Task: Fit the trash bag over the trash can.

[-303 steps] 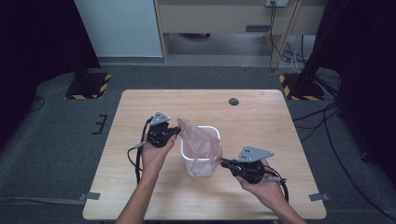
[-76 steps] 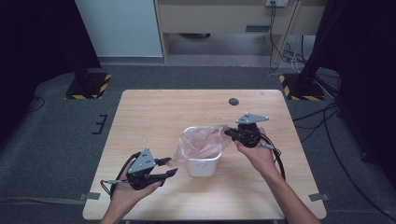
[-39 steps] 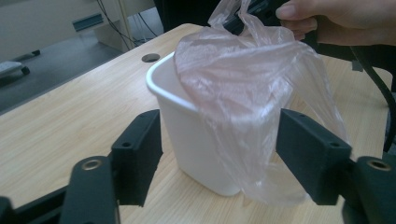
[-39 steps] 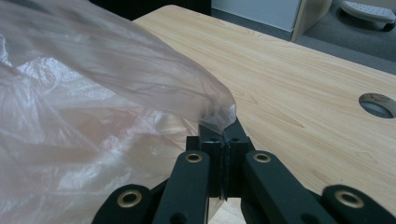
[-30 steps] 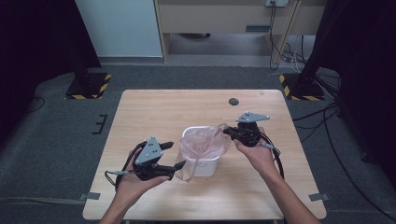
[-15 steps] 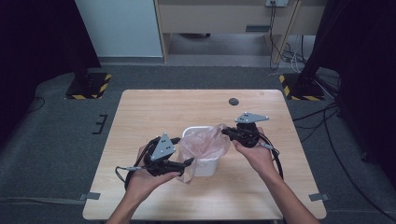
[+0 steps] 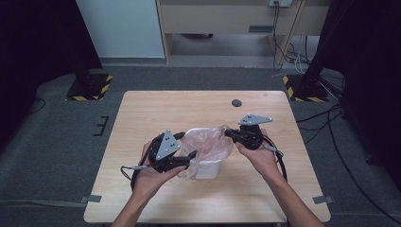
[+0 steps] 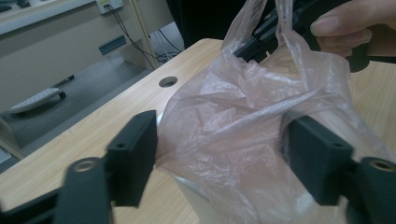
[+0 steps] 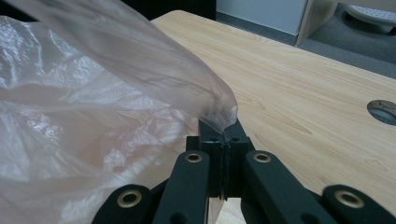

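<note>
The bag already sits inside the bin at the middle of the table, but its rim is loose and bunched, not yet folded over the bin's edge. The right gripper is clamped on the bag's far-right edge. The left gripper, near-left, has just been closing with film between its jaws, not pinched; spreading the rim remains.

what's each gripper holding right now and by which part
Right gripper pinches the plastic bag by its far-right edge. Left gripper, jaws closing, straddles the bag's near side, not yet clamped.
</note>
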{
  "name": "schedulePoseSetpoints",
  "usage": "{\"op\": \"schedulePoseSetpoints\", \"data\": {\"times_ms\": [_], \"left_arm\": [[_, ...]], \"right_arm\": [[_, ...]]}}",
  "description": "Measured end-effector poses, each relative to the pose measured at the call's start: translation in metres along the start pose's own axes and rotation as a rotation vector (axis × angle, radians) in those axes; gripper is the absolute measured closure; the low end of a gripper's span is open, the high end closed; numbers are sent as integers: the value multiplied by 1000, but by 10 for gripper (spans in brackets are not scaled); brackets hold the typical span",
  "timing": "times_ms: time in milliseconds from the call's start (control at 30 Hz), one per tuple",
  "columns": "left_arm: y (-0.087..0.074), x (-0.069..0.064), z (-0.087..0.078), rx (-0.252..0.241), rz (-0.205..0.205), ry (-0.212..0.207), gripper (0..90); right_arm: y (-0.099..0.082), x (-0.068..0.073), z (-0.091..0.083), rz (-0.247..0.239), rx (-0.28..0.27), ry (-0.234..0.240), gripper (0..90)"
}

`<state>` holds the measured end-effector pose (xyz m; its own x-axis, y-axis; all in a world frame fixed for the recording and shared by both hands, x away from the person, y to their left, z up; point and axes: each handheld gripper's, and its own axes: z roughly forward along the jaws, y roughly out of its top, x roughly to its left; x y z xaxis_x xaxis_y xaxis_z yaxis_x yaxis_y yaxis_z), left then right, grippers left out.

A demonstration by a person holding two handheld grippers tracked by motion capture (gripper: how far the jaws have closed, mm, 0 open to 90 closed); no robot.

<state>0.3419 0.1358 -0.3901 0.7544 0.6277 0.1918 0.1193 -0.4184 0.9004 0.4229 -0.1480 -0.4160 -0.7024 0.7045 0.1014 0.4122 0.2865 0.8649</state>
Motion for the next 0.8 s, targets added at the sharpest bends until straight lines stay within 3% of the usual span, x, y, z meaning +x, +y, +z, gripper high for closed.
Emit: {"op": "schedulePoseSetpoints", "data": {"times_ms": [100,200,300,367,467,500,533,667,800], "left_arm": [[1,1,1,4,-2,0,487],[1,5,2,1,-48,-11,640],[1,9,5,8,-91,-8,722],[0,11,6,12,-111,4,753],[0,12,6,14,-166,12,789],[0,12,6,11,-173,15,802],[0,14,7,-3,-161,15,811],[0,15,9,-11,-194,39,847],[-4,18,9,17,-268,69,874]], "right_arm": [[0,0,-1,-4,-3,4,898],[0,-1,-2,0,-7,5,895],[-1,-1,-3,1,-12,11,869],[-1,-1,-4,-6,-19,10,806],[0,-1,-6,1,-53,5,636],[0,-1,-7,-1,-66,0,632],[0,-2,-9,0,-81,5,675],[1,-1,-13,-15,-90,27,878],[-2,-3,-12,-22,-59,7,900]]}}
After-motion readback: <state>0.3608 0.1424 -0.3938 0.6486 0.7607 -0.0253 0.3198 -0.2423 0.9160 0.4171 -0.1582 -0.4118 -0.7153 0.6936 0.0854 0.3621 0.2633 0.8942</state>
